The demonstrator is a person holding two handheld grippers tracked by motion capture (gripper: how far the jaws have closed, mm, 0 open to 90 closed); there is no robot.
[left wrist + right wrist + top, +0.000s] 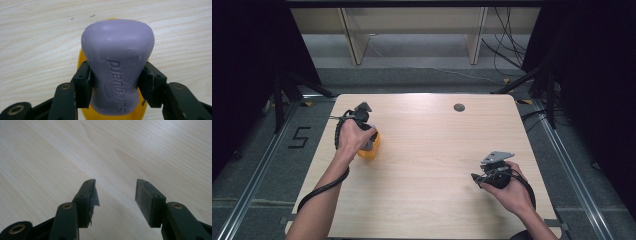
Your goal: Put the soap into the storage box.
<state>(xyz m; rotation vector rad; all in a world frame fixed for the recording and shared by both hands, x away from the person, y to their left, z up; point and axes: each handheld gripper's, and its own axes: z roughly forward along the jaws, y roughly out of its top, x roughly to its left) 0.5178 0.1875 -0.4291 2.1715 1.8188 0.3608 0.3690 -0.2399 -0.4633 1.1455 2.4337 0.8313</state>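
Pale wood grain ran across the table [427, 165], the largest thing in the room, where a person worked with 2 hand-held grippers. At the left side of the table stood a yellow dish [373, 150], and above it the left gripper [371, 144] gripped a purple soap bar [117, 65]. At the right side, well apart from both, the right gripper [475, 178] hung low over bare wood with its jaws spread wide and nothing between them.

The soap looked stiff and light, a solid moulded bar with raised lettering, yet likely slick on its rounded faces and soft enough to mark under hard pressure. Its narrowed waist seemed the sound place to take hold, and the 2 pads [83, 85] were pressed there, 1 on each flank, below the wider head.

The high view gave the layout: both forearms, the dish near the table's left edge, the wide gap between the hands. The soap was largely hidden there by the hand. The left gripper view [117, 86] supplied the grip itself, the lettering and the yellow rim [81, 58] peeking out behind the bar; whether the soap touched the dish could not be told. The right gripper view [116, 192] showed a torn, ragged pad [93, 195] on 1 jaw.
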